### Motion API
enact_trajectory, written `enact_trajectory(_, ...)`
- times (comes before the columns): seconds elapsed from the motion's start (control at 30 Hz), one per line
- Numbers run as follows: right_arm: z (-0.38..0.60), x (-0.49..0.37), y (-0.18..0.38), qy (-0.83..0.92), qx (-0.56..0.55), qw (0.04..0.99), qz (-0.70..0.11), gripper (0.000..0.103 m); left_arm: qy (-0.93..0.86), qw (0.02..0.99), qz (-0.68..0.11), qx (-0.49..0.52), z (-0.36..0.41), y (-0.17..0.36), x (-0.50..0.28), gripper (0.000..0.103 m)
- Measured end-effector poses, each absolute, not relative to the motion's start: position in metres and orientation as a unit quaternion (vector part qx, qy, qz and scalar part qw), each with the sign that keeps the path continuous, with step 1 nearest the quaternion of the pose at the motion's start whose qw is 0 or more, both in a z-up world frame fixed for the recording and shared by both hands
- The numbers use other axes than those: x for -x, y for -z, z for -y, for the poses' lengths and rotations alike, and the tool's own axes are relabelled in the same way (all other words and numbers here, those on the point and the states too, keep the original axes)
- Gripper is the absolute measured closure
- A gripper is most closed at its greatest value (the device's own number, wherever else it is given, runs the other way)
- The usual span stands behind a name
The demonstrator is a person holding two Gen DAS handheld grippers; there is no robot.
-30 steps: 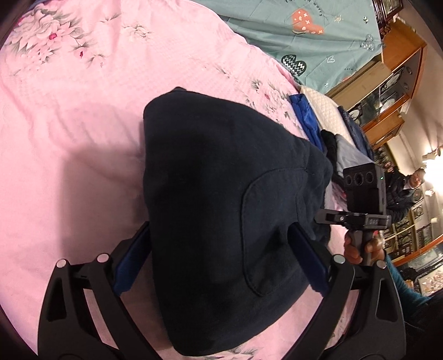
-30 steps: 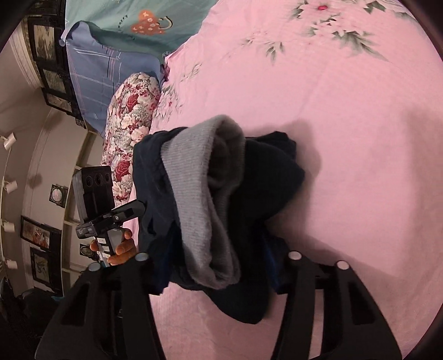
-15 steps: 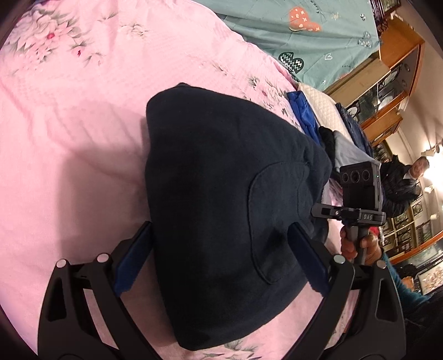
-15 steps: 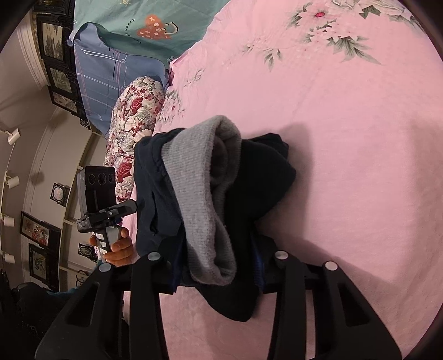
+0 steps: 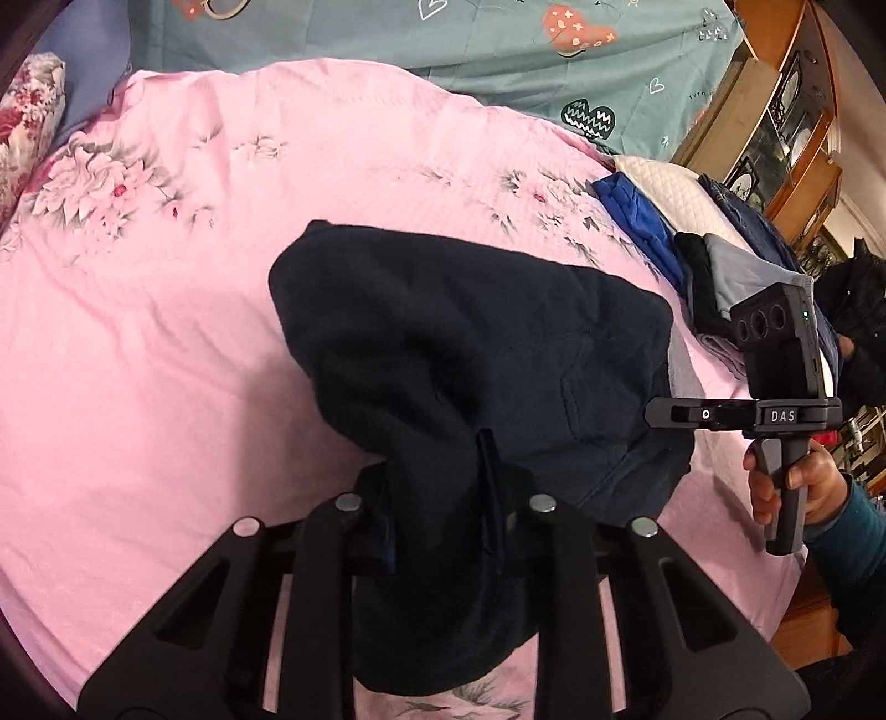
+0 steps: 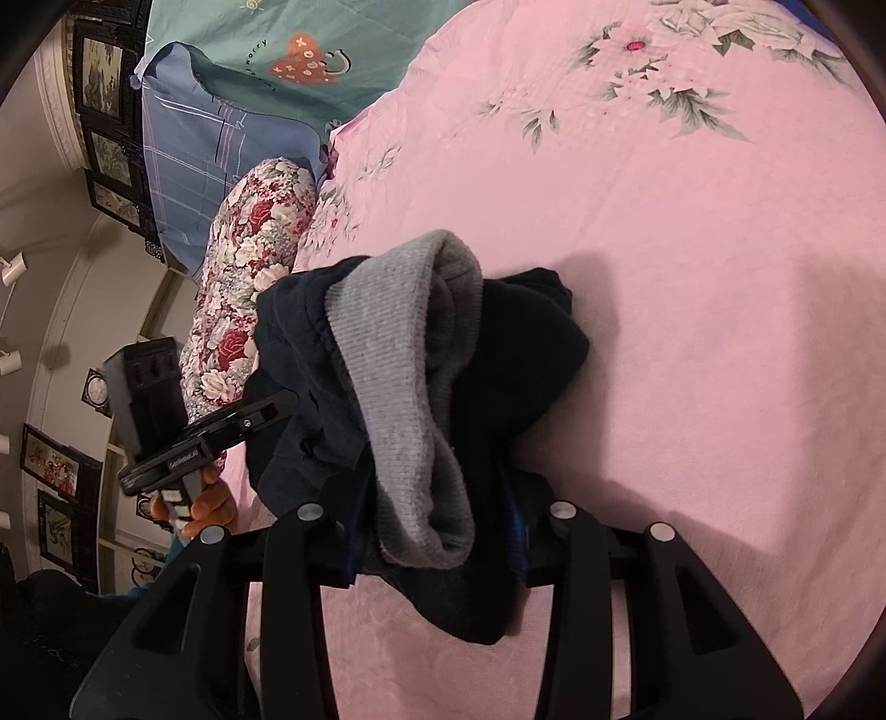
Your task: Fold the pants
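Observation:
The dark navy pants (image 5: 470,354) lie folded in a thick bundle on the pink floral bedsheet (image 5: 166,332). My left gripper (image 5: 443,498) is shut on the near edge of the pants, the cloth bunched between its fingers. In the right wrist view the pants (image 6: 526,360) show their grey ribbed waistband (image 6: 404,399) on top. My right gripper (image 6: 437,526) is shut on the waistband end. The right gripper's body (image 5: 775,387) shows at the bundle's right side, the left gripper's body (image 6: 160,421) at its left.
A pile of other folded clothes (image 5: 692,266), blue, black and grey, sits at the bed's right edge. A floral pillow (image 6: 243,288) and a teal quilt (image 5: 443,44) lie at the head. Wooden cabinets (image 5: 775,111) stand beyond.
Both grippers were open around the bundle's ends and have closed on the cloth. The left gripper's view has tilted up toward the head of the bed.

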State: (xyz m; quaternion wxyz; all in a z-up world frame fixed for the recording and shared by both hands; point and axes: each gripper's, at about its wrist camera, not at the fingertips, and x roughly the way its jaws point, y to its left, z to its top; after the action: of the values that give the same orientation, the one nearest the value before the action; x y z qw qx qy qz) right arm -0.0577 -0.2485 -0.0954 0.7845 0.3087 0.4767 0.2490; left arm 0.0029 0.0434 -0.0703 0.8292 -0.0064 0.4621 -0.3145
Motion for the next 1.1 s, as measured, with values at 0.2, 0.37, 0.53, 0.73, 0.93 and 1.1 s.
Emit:
enact_trajectory(0.2,0.243,0.06,0.091,-0.236,-0.308,0.791,-0.473,0.064,0.308,0.838,-0.45,-0.01,-0.043,0.065,0.002,0.081)
enact_trajectory(0.37,0.241,0.06,0.092,-0.231,-0.308,0.792,-0.474,0.064,0.304,0.841,-0.448,-0.016,-0.043,0.065,0.006,0.081)
enact_trajectory(0.53,0.24,0.061,0.091,-0.228,-0.309,0.794,-0.471,0.064,0.296,0.844,-0.446,-0.025,-0.04,0.064,0.008,0.081)
enact_trajectory(0.73,0.24,0.062,0.08,-0.229,-0.308,0.801,-0.459,0.066,0.299,0.848,-0.437,-0.024,-0.041,0.047,0.003,0.084)
enact_trajectory(0.93,0.237,0.034,0.033,-0.252,-0.275,0.823,-0.428,0.066,0.293,0.869,-0.398,-0.035,-0.042,-0.004,-0.031,0.085)
enact_trajectory(1.1,0.236,-0.038,-0.037,-0.265,-0.231,0.856,-0.38,0.066,0.267,0.899,-0.342,-0.052,-0.036,-0.075,-0.107,0.085)
